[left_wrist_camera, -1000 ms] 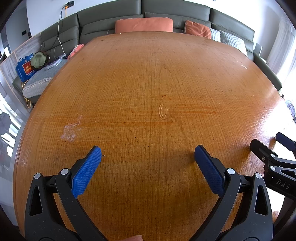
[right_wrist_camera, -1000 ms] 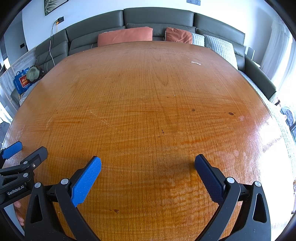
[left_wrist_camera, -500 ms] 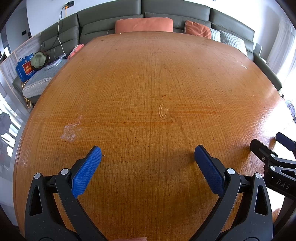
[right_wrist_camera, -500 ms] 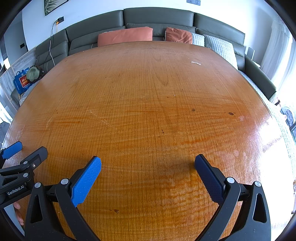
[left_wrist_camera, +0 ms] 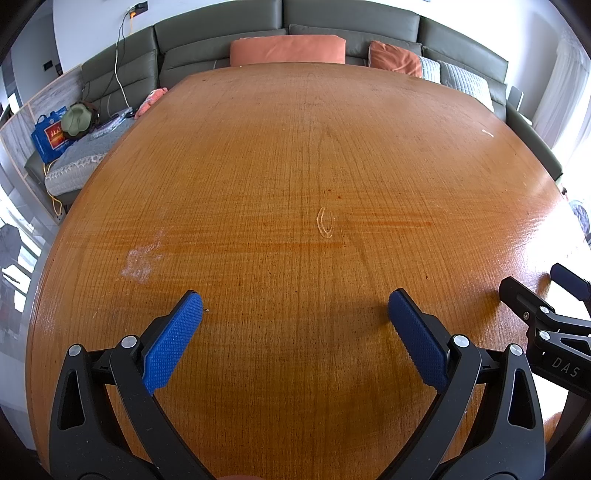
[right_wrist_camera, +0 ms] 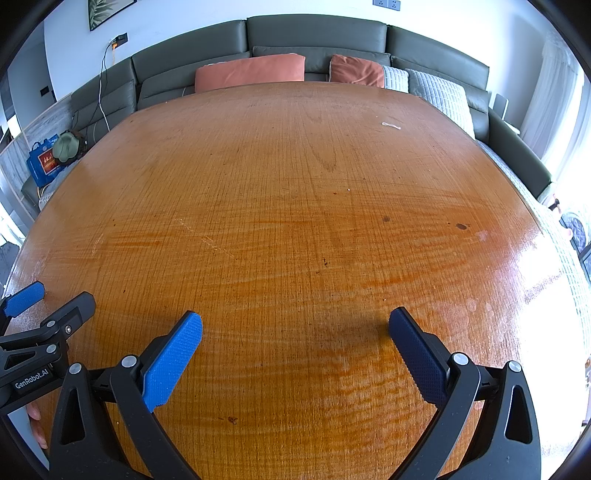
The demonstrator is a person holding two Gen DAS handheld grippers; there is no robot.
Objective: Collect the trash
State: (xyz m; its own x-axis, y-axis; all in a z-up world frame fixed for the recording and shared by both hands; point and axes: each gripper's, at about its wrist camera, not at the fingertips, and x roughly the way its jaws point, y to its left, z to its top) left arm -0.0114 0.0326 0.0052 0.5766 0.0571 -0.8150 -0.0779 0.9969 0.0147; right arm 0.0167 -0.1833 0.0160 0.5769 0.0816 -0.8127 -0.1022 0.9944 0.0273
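Both hand-held grippers, left (left_wrist_camera: 294,314) and right (right_wrist_camera: 295,334), wide apart and empty above wooden table (left_wrist_camera: 295,155).

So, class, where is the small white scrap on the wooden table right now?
The white scrap lies on the table's far right side, near the edge by the grey cushions, well beyond both hand-held grippers.

A wide wooden desk (left_wrist_camera: 295,155) fills the view. Behind it stands a dark green sofa (right_wrist_camera: 314,33) with two orange cushions (right_wrist_camera: 251,72) and grey ones. At the left lies a blue bag (left_wrist_camera: 50,134) beside a green hat (left_wrist_camera: 76,119).
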